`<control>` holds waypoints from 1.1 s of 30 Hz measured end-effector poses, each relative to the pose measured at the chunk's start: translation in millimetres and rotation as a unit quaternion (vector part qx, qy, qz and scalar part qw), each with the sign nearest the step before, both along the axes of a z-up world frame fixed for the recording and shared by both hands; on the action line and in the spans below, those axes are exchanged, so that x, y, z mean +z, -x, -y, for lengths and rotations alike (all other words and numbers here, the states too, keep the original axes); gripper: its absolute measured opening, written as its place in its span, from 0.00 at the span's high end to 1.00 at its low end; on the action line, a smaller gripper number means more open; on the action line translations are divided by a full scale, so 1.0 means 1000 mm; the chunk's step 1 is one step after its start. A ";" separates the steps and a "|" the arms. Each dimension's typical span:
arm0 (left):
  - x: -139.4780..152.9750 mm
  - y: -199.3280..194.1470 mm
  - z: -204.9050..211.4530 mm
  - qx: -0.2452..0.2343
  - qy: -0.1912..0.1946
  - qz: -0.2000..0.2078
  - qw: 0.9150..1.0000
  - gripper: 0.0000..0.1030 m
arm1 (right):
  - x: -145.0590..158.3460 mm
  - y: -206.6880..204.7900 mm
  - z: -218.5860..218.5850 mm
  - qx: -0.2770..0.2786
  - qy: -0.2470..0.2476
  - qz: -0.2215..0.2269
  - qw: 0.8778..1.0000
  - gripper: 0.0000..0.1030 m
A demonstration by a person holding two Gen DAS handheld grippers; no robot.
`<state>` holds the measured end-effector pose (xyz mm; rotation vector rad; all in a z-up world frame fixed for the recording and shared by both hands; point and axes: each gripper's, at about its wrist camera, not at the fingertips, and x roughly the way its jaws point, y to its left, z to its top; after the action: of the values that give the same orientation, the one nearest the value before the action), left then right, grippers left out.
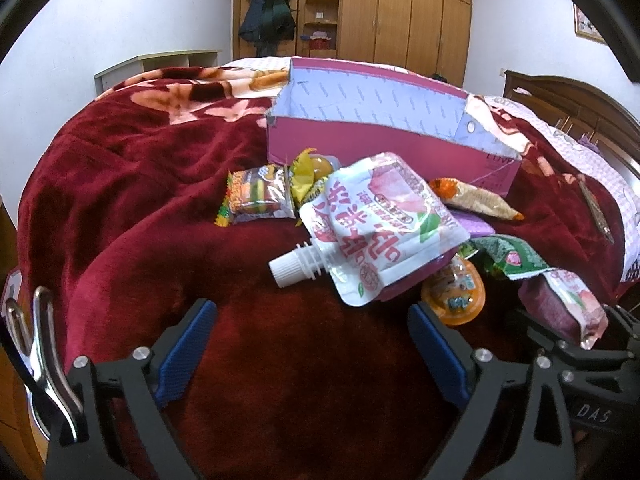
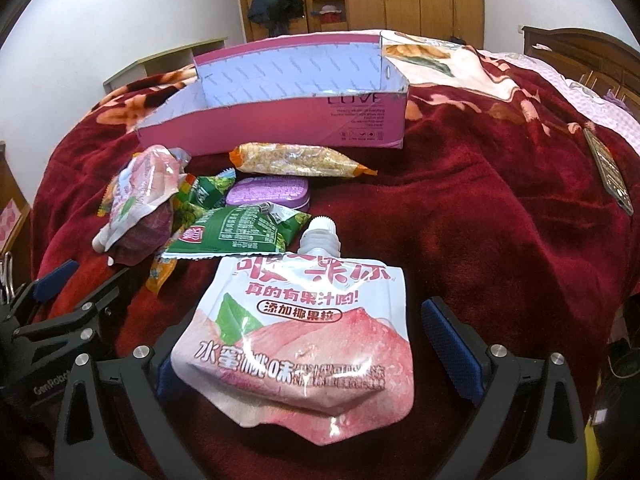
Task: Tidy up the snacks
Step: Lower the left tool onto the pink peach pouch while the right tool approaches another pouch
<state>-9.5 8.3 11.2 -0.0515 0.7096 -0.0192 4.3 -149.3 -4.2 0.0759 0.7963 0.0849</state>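
Observation:
A pile of snacks lies on a dark red blanket in front of an open pink cardboard box (image 1: 372,148) (image 2: 280,120). A white peach jelly pouch with a spout (image 1: 376,232) tops the pile, just ahead of my open, empty left gripper (image 1: 312,344). A second peach jelly pouch (image 2: 296,344) lies flat between the open jaws of my right gripper (image 2: 296,344); the pads do not press it. Nearby lie an orange jelly cup (image 1: 454,296), a burger gummy pack (image 1: 260,196), a green packet (image 2: 236,232), a purple tin (image 2: 268,196) and an orange-ended snack bar (image 2: 300,160).
The red blanket (image 1: 140,200) covers a bed; a wooden headboard (image 1: 572,100) is at the right. A brown strip-like object (image 2: 608,168) lies on the blanket at the right. Wardrobes and hanging coats (image 1: 268,16) stand behind.

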 end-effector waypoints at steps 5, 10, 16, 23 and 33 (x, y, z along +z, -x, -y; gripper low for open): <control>0.008 0.006 -0.005 -0.004 0.007 0.007 1.000 0.06 | 0.008 0.009 0.002 0.007 -0.006 0.012 1.000 0.02; 0.016 0.012 -0.008 -0.016 -0.001 0.019 1.000 0.06 | 0.016 0.015 0.000 0.017 -0.002 0.024 1.000 0.02; 0.023 0.023 -0.017 -0.035 -0.012 0.028 0.999 0.06 | 0.022 0.022 -0.001 0.030 -0.007 0.032 0.999 0.02; 0.029 0.030 -0.036 -0.007 -0.032 0.046 0.998 0.06 | 0.026 0.025 0.001 0.035 -0.018 0.036 0.999 0.02; 0.042 0.017 -0.028 -0.037 -0.019 0.052 0.998 0.06 | 0.032 0.030 0.002 0.047 -0.019 0.045 0.998 0.03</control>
<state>-26.3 36.1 53.3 0.0118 0.6080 -0.0780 -25.7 -151.1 27.9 0.0694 0.7082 0.1911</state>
